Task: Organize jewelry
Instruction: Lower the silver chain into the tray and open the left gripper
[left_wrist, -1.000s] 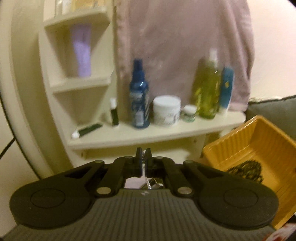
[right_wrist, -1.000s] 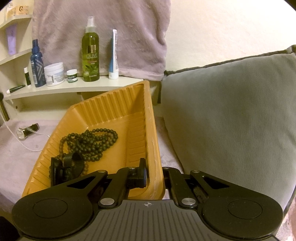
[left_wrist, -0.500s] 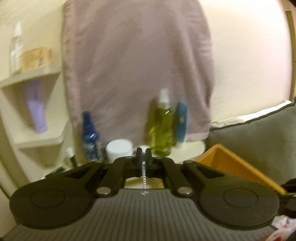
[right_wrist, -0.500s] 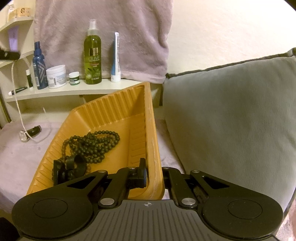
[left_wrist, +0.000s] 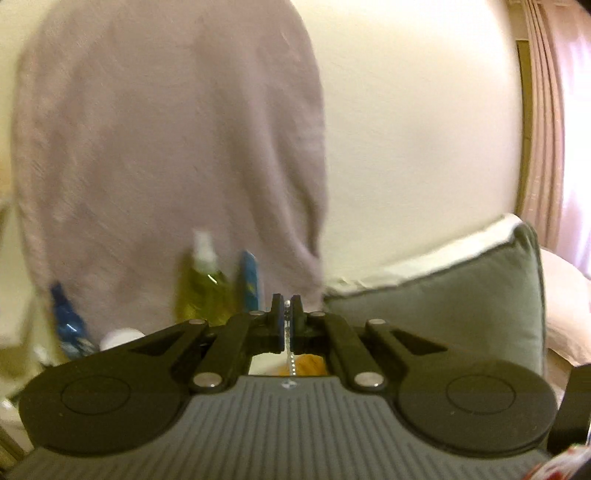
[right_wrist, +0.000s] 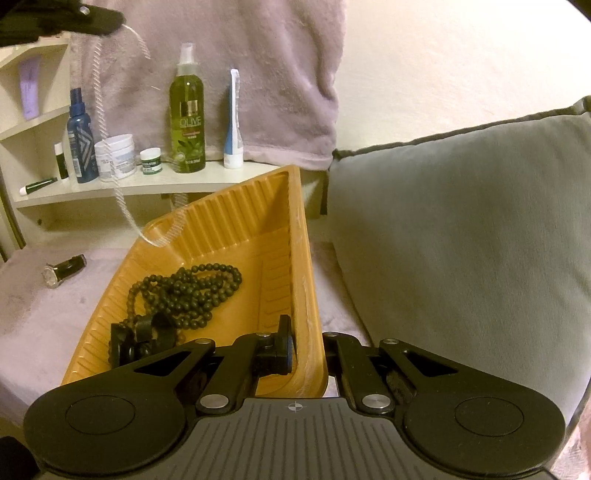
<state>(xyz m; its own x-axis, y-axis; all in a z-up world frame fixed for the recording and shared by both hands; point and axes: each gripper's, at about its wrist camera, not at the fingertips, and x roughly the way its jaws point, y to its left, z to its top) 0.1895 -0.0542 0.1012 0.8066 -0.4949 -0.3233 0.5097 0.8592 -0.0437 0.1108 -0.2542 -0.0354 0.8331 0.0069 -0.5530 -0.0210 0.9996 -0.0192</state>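
My left gripper (left_wrist: 286, 310) is shut on a thin silver chain (left_wrist: 291, 360) that hangs down between its fingers. From the right wrist view that gripper (right_wrist: 110, 21) is high at the top left. The chain (right_wrist: 122, 199) loops down from it, and its lowest bend hangs at the far corner of the orange tray (right_wrist: 236, 206). My right gripper (right_wrist: 308, 350) is shut on the tray's right rim, one finger inside the wall. A black bead necklace (right_wrist: 192, 291) and a black clip-like piece (right_wrist: 140, 336) lie in the tray. A wristwatch (right_wrist: 62, 271) lies on the lilac cover left of the tray.
A cream shelf (right_wrist: 122, 186) behind the tray carries a green spray bottle (right_wrist: 186, 122), a blue bottle (right_wrist: 81, 147), white jars and a tube. A lilac towel (right_wrist: 240, 55) hangs above it. A grey cushion (right_wrist: 461, 229) stands right of the tray.
My left gripper has risen and swung right with the chain, which has lifted off the cover and now dangles over the tray's far corner. The right gripper and tray have stayed still.
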